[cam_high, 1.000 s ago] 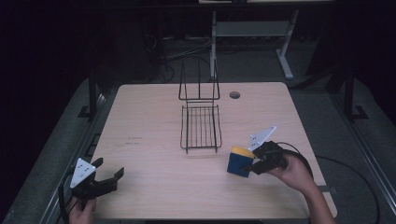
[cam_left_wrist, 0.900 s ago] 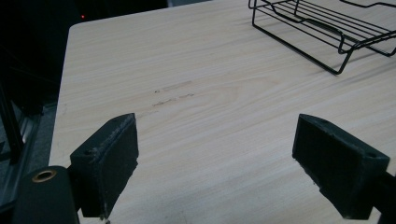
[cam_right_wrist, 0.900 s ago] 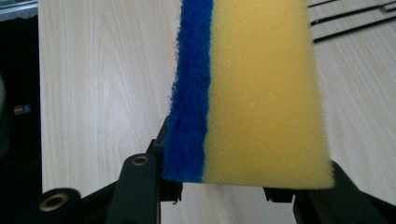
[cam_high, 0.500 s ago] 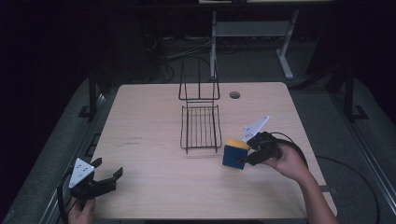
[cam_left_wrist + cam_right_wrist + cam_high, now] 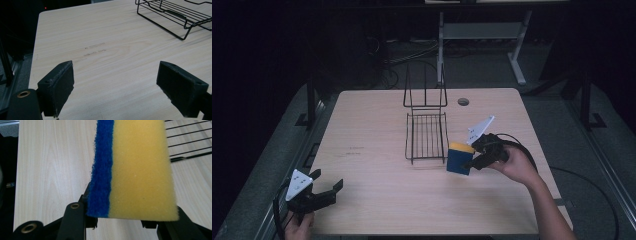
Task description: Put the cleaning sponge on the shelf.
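The table (image 5: 377,125) is pale wood, smooth and matt. The rack (image 5: 426,131) is thin black wire. The sponge (image 5: 140,170) is soft yellow foam with a rough blue side.

We note a wire rack (image 5: 426,135) at mid surface (image 5: 377,125), toward the far edge. A sponge (image 5: 459,159) sits just right of the rack's near right corner, clamped in the right tool (image 5: 473,162). The left tool (image 5: 324,192) hovers at the near left corner, well apart from both, jaws spread.
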